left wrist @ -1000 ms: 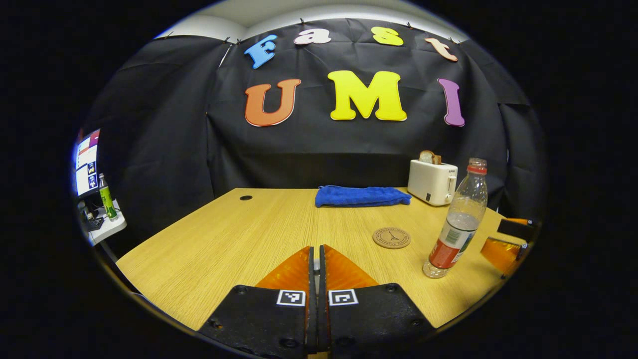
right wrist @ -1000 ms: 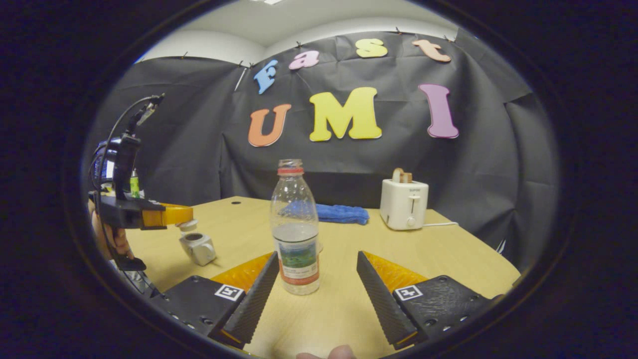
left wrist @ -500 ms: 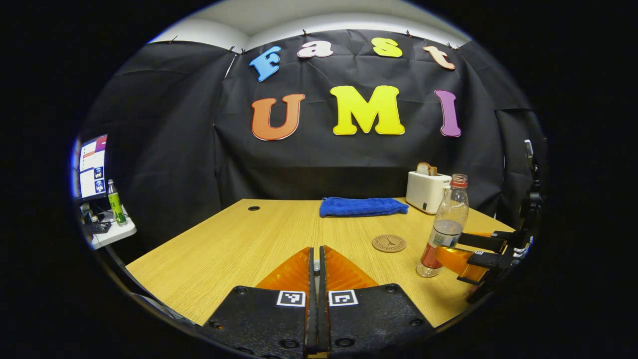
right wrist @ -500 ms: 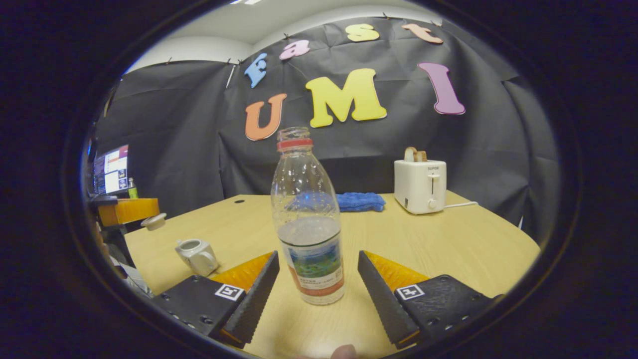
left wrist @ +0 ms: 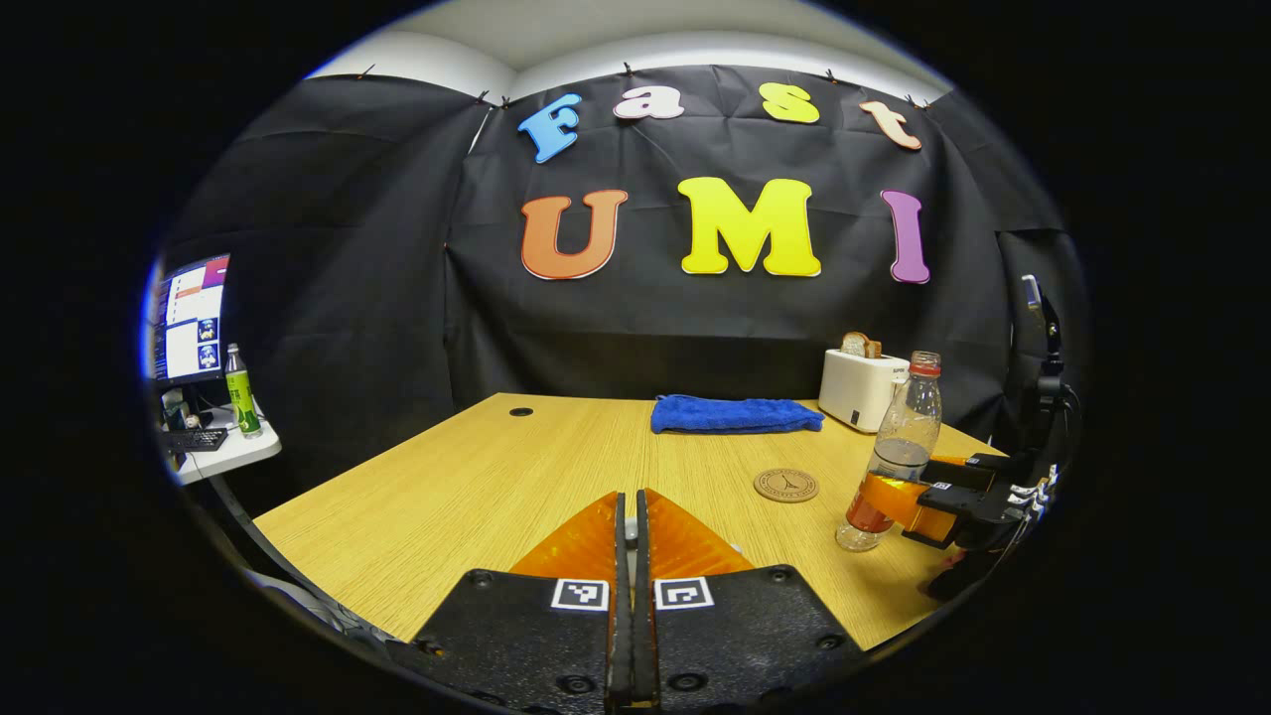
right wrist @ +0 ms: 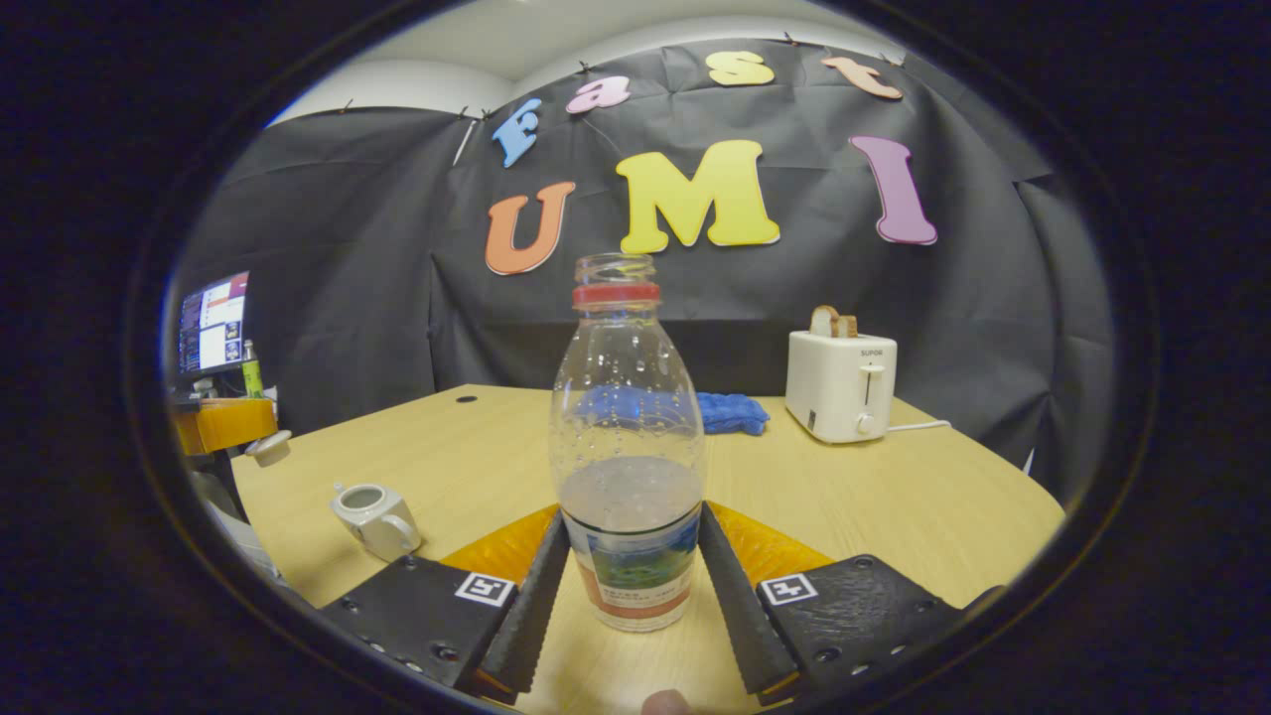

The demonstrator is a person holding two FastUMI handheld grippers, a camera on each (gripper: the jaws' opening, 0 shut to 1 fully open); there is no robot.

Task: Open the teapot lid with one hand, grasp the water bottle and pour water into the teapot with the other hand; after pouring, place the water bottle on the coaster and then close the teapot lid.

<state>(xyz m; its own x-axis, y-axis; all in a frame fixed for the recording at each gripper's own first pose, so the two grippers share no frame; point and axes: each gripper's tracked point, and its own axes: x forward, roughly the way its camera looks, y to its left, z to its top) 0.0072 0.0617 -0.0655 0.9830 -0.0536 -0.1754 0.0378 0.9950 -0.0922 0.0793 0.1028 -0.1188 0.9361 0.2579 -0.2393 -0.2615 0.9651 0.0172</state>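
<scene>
Clear plastic sits between my right tongs [right wrist: 631,596]: both fingers press the water bottle [right wrist: 628,467] at its label. My left tongs [left wrist: 627,531] are clenched, seemingly on the lid [right wrist: 268,448], above the open teapot [right wrist: 372,514] left of the bottle. Next I'd lift and tip carefully; the coaster [left wrist: 785,485], cloth [left wrist: 735,414] and toaster [right wrist: 840,384] behind the bottle leave that path free.

water bottle [right wrist: 630,467]: upright on table [right wrist: 923,497], between the right gripper [right wrist: 630,596] fingers, toward the near edge
teapot [right wrist: 374,516]: on table near the left edge, lid off, left of the bottle
lid [right wrist: 269,448]: above the table's left edge, held at the left gripper [right wrist: 223,424] tip
coaster [left wrist: 785,485]: flat on table, just left of the bottle
towel [left wrist: 736,414]: at the far edge, middle
toaster [right wrist: 840,382]: far right corner, right of the towel
</scene>
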